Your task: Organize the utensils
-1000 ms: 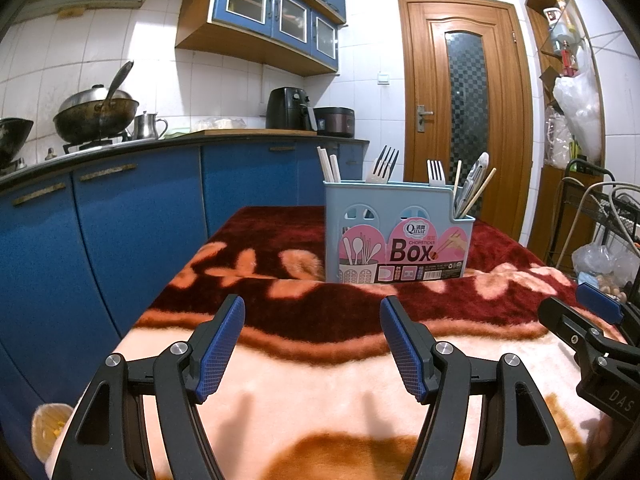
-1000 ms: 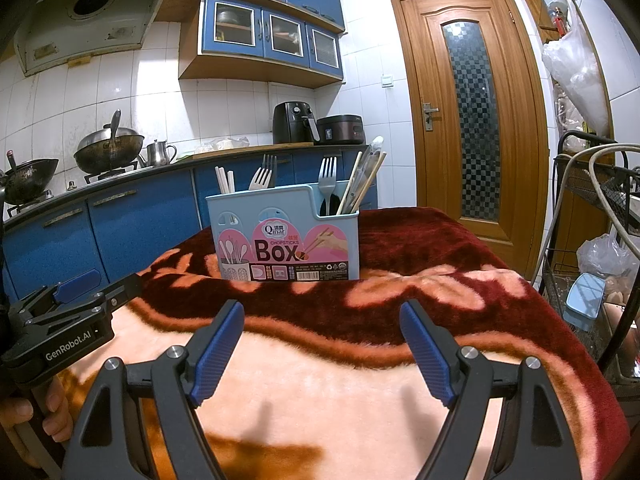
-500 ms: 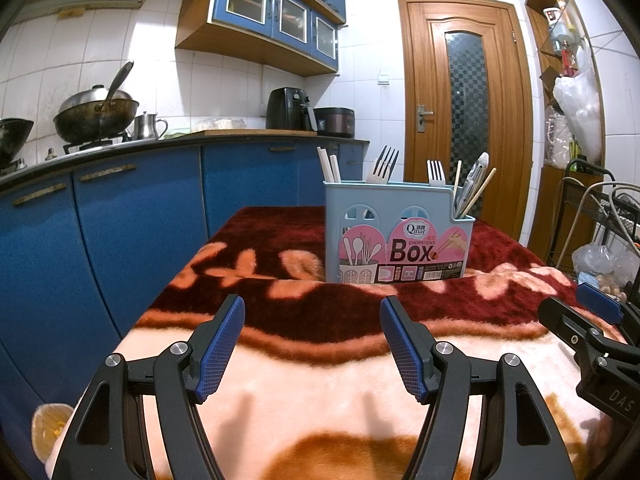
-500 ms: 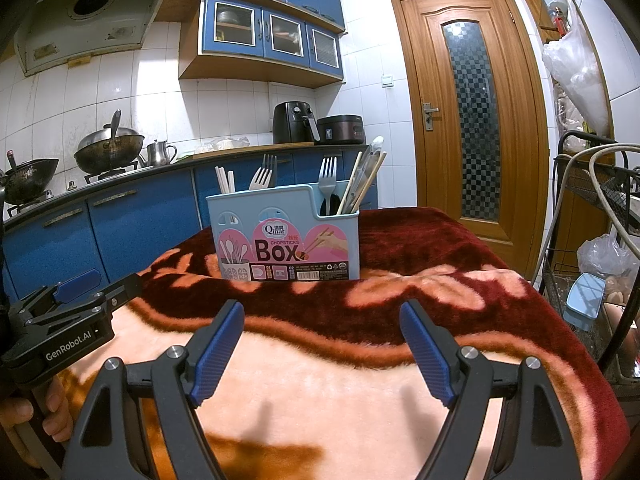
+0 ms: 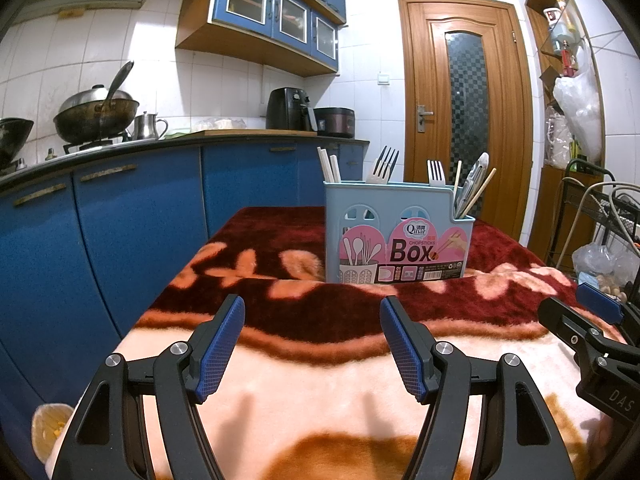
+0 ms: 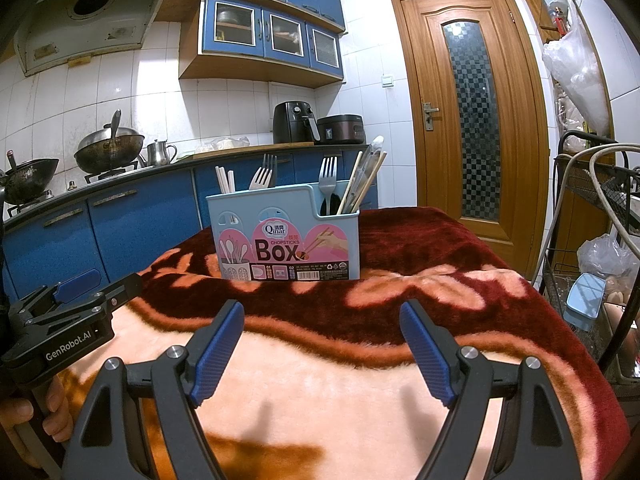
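Down at six o'clock, the left hand-held gripper (image 5: 312,344) and right hand-held gripper (image 6: 322,350) are hovering level, spread wide, pinching nothing. Farther out at twelve, the utensil box (image 6: 286,236) is standing on the blanketed surface (image 6: 360,400), forks (image 6: 264,174) already slotted; sorting seems nearly done, reaching forward likely comes next.

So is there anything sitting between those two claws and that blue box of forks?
Nothing visible. Only bare blanket lies between the open left gripper, the open right gripper and the utensil box, which stands upright ahead of both.
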A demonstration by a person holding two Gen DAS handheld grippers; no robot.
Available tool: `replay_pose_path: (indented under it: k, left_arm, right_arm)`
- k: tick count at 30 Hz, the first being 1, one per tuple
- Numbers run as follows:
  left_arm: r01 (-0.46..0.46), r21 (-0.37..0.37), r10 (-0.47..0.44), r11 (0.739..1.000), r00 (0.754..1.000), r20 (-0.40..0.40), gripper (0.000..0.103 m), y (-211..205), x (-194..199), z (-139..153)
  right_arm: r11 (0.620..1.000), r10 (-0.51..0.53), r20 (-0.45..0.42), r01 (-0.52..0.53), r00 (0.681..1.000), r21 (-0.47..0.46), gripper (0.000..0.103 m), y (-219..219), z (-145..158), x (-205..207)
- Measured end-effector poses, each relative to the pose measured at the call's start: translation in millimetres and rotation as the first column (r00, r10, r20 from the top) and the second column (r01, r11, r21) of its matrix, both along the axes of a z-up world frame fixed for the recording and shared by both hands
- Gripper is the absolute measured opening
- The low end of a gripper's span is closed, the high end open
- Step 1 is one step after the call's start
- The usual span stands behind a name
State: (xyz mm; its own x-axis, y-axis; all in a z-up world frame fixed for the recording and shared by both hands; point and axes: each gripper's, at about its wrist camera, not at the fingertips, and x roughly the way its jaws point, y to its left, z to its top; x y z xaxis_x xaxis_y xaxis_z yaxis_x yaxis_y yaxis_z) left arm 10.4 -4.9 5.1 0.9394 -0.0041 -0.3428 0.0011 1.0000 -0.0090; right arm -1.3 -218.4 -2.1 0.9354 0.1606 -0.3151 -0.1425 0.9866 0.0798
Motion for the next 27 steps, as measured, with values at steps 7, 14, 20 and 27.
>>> replay_pose_path:
  k: [7, 14, 20, 27]
  left_arm:
    - [0.0, 0.0, 0.0, 1.0, 1.0, 0.0, 0.072, 0.0, 0.1, -0.1]
    - [0.001, 0.002, -0.001, 1.0, 1.0, 0.0, 0.072, -0.2, 0.1, 0.0]
    - [-0.002, 0.0, 0.002, 1.0, 1.0, 0.0, 0.072, -0.7, -0.9, 0.1]
    - [0.005, 0.003, -0.005, 1.0, 1.0, 0.0, 0.072, -0.7, -0.6, 0.5]
  right_arm:
    - [1.0, 0.0, 0.0, 0.0, 1.0, 0.0, 0.082, 0.0, 0.1, 0.1]
    - [1.0, 0.0, -0.001, 0.0, 1.0, -0.001, 0.082, 0.3, 0.2, 0.2]
    - [1.0, 0.001, 0.001, -0.001, 1.0, -0.002, 0.082, 1.1, -0.3, -0.8]
    - [1.0, 0.001, 0.0, -0.001, 1.0, -0.002, 0.082, 1.1, -0.6, -0.4]
